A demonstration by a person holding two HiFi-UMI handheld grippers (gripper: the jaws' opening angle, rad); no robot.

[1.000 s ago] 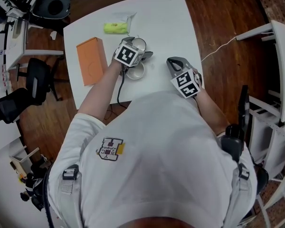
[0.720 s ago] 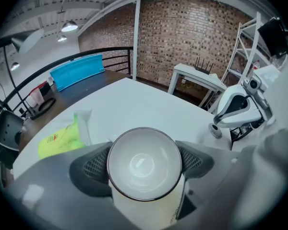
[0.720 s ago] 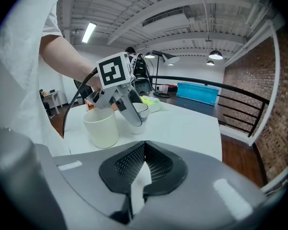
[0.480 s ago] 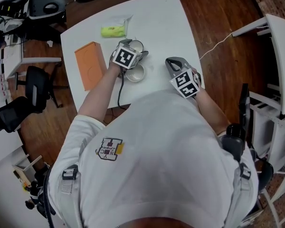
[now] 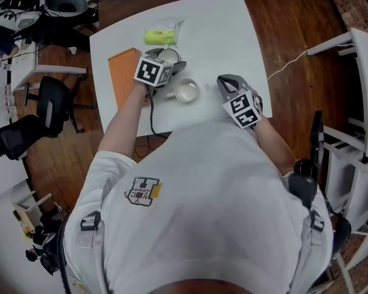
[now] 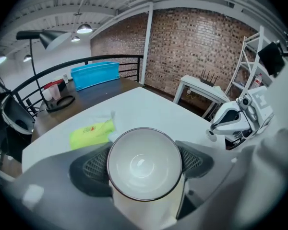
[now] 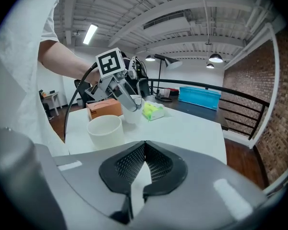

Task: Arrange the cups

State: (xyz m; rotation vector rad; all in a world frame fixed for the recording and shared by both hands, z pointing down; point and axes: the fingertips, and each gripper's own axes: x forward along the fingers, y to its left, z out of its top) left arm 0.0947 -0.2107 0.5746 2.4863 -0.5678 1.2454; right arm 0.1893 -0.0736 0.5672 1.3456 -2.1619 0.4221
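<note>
Currently approx. mid-task, judged from layout: 2 cups are seen, neither in a clear final spot. The held cup [image 6: 144,163] is clamped in the left tool [image 5: 170,60]. Mesh pads are pressed on both sides of its wall, and the jaws have just closed in a bit with the cup between them. It's carried over the far-left part of the surface [image 5: 221,35], just beside the orange box [image 5: 121,72] and near the yellow-green packet [image 5: 158,37]. Whether its base is off the surface can't be told.

The 2nd cup [image 5: 186,90] is stood on the surface between the 2 tools, near the held cup but not touching it. Right tool [image 7: 143,169]: jaws together, nothing gripped, parked near the surface's front edge.

Orientation: both cups mouth up and empty, long axis approx. vertical; held cup possibly tilted slightly.

Left to do, prob.: held cup to be placed next to or in the 2nd cup, then released. Target pattern isn't given.
</note>
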